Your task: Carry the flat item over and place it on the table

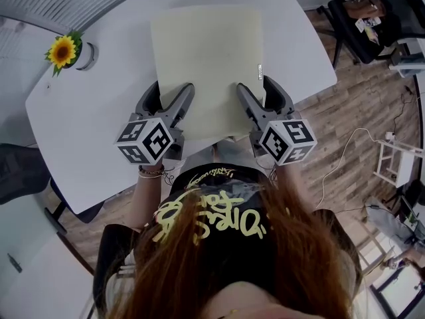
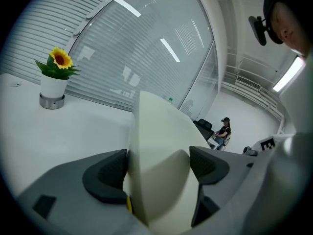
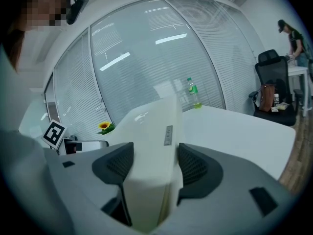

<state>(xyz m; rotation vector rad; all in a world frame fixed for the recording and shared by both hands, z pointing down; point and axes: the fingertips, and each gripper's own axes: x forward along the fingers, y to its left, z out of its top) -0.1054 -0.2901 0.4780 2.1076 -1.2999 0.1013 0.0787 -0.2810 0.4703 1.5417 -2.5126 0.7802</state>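
A pale cream flat mat point(image 1: 206, 65) hangs over the white table point(image 1: 99, 111), held by its near edge. My left gripper point(image 1: 172, 98) is shut on the mat's near left part, and my right gripper point(image 1: 257, 95) is shut on its near right part, beside a small label. In the left gripper view the mat point(image 2: 159, 155) fills the gap between the dark pads point(image 2: 105, 173). The right gripper view shows the mat point(image 3: 151, 165) pinched between both pads point(image 3: 193, 166), label facing up.
A potted sunflower point(image 1: 66, 52) stands at the table's far left corner. A green bottle point(image 3: 193, 93) stands far back on the table. A black chair with bags point(image 1: 368, 15) is at the right, over wood floor with cables. A seated person point(image 2: 222, 130) is in the distance.
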